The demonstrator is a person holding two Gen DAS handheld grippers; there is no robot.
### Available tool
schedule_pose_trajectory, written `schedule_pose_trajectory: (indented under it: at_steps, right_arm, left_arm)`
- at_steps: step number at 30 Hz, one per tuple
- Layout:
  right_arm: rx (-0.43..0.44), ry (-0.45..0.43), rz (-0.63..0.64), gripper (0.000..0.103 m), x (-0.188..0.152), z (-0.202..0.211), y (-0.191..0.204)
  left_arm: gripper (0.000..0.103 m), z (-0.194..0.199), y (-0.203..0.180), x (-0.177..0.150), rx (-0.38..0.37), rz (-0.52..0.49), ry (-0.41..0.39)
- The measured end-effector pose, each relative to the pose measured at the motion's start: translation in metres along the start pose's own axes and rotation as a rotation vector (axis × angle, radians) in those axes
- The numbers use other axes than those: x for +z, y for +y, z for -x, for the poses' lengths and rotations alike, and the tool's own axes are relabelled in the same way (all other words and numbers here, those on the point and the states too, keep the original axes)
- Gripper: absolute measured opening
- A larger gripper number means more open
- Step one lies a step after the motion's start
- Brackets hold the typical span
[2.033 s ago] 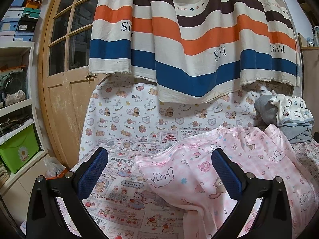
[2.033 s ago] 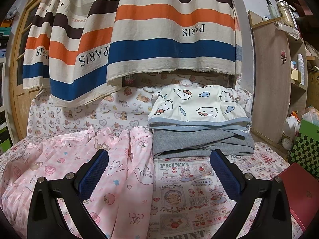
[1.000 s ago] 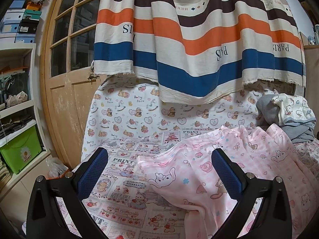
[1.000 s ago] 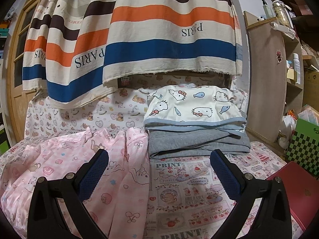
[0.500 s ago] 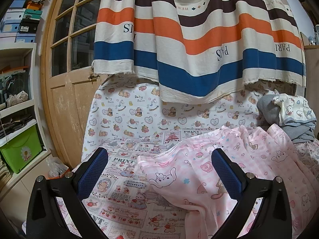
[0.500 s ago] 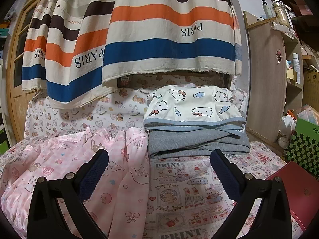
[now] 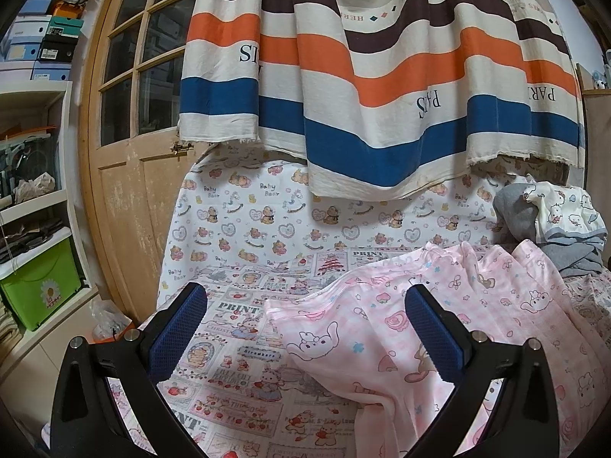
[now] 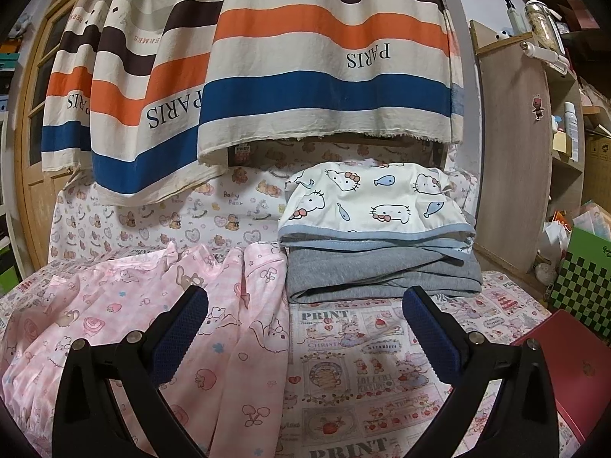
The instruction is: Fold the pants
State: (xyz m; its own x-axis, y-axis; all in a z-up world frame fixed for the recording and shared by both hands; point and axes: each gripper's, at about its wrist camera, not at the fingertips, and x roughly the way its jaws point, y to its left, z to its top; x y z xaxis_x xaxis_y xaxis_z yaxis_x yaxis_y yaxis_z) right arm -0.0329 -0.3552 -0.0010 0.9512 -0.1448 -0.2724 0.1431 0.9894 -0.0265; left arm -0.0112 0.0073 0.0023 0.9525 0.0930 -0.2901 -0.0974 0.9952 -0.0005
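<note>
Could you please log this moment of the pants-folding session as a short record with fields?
work surface: printed sheet
target garment: pink pants, spread out, rumpled, unfolded
finished stack: cat-print garment on top of grey garment, just right of the pants
backdrop: striped curtain hanging above the surface
left gripper: open, empty, above the pants' left edge
right gripper: open, empty, over the pants' right edge
task stage: no grasp made yet
</note>
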Motion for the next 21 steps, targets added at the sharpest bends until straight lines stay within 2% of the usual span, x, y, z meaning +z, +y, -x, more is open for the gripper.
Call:
schedule_pose_trajectory:
  at_steps: [21]
  right_arm:
    - [0.008,0.005,-0.001,0.102,0.0004,0.0015,0.0022]
  left_arm:
    - [0.103,0.0003,-0.0005,0.0001,0.000,-0.002,0.000]
